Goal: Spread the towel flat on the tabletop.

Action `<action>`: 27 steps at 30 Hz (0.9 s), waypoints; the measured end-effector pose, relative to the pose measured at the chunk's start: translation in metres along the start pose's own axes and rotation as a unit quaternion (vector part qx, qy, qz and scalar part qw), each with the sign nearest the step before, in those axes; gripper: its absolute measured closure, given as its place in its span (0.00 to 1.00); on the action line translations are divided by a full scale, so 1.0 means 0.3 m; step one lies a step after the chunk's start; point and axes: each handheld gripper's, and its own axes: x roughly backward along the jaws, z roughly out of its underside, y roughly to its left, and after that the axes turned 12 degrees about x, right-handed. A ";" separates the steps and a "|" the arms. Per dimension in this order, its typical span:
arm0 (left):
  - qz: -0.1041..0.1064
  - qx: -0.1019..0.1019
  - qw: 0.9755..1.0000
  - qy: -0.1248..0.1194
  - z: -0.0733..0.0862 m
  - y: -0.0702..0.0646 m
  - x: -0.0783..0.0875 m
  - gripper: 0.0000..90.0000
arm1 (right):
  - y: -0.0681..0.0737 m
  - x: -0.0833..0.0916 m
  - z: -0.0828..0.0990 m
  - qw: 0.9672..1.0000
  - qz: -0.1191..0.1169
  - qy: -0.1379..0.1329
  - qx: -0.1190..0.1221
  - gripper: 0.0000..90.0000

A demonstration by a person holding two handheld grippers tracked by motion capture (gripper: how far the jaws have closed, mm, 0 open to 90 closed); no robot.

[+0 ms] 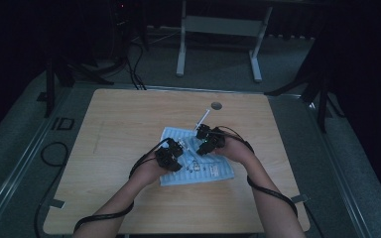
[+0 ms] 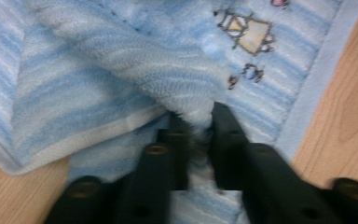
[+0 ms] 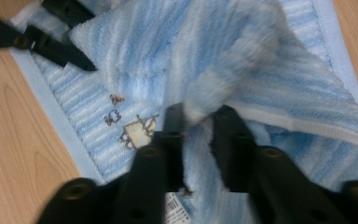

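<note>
A light blue striped towel (image 1: 213, 171) with a small cartoon print lies on the wooden table (image 1: 129, 114). My left gripper (image 1: 181, 146) sits over its left part. In the left gripper view this gripper (image 2: 198, 119) is shut on a raised fold of the towel (image 2: 98, 70), which bunches between the black pads. My right gripper (image 1: 198, 143) is close beside it, over the towel's upper middle. In the right gripper view it (image 3: 196, 116) is shut on another lifted fold of the towel (image 3: 270, 84). The left gripper's black fingers (image 3: 65, 56) show at the upper left there.
A thin white stick-like object (image 1: 203, 118) lies just beyond the towel. A round grommet hole (image 1: 216, 105) is near the table's far edge. A white desk frame (image 1: 181, 44) and floor cables stand behind the table. Bare wood surrounds the towel.
</note>
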 end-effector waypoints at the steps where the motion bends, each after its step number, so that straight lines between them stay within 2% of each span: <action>1: 0.000 0.001 1.000 0.000 -0.001 -0.001 0.003 0.94 | 0.001 0.005 0.003 1.000 0.002 0.000 -0.001 0.95; 7: 0.007 -0.006 1.000 -0.014 0.002 -0.021 0.044 0.95 | 0.004 0.060 0.038 1.000 0.016 -0.018 0.005 0.98; 11: 0.009 -0.012 0.999 -0.030 0.008 -0.037 0.093 0.95 | -0.004 0.125 0.070 0.999 0.034 -0.029 -0.004 0.99; 12: 0.009 -0.012 0.999 -0.030 0.008 -0.037 0.093 0.95 | -0.004 0.125 0.070 0.999 0.034 -0.029 -0.004 0.99; 13: 0.015 -0.007 0.999 -0.045 0.014 -0.037 0.124 0.95 | -0.008 0.143 0.080 0.999 0.038 -0.035 -0.005 0.99; 14: 0.027 -0.005 0.998 -0.047 0.017 -0.036 0.140 0.95 | -0.015 0.180 0.100 0.998 0.048 -0.043 -0.010 0.99; 16: 0.027 -0.006 0.998 -0.057 0.024 -0.035 0.172 0.95 | -0.023 0.215 0.121 0.997 0.056 -0.047 -0.018 0.99; 18: 0.037 -0.002 0.997 -0.064 0.030 -0.028 0.204 0.95 | -0.036 0.247 0.143 0.996 0.065 -0.047 -0.029 0.99; 22: 0.030 0.009 0.996 -0.083 0.045 -0.001 0.252 0.95 | -0.066 0.291 0.195 0.994 0.085 -0.044 -0.056 0.99; 23: 0.027 0.012 0.996 -0.080 0.048 0.011 0.257 0.95 | -0.075 0.296 0.210 0.993 0.091 -0.044 -0.064 0.99; 27: 0.013 0.048 0.995 -0.088 0.067 0.075 0.246 0.95 | -0.108 0.288 0.268 0.991 0.084 -0.044 -0.096 0.99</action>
